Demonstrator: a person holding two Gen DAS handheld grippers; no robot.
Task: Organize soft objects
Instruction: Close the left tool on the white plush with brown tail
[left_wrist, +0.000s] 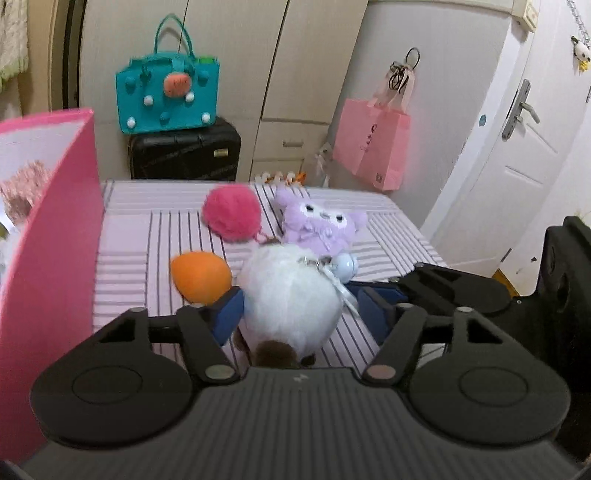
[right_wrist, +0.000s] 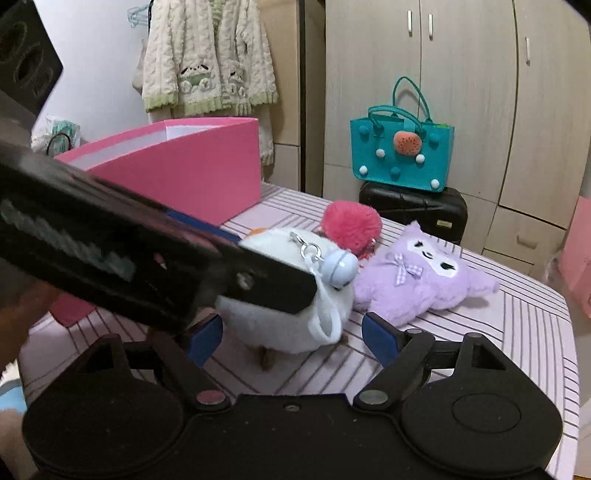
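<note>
Four soft toys lie close together on the striped worktop (left_wrist: 147, 236). Nearest is a white plush (left_wrist: 291, 295) with a pale blue bell (right_wrist: 340, 266), sitting between the wide-spread fingers of both the left gripper (left_wrist: 301, 310) and the right gripper (right_wrist: 291, 338); neither has closed on it. Just beside it lie an orange ball (left_wrist: 201, 277), a pink pompom (left_wrist: 232, 214) and a purple plush (right_wrist: 424, 280). A pink box (right_wrist: 192, 166) stands to the left.
</note>
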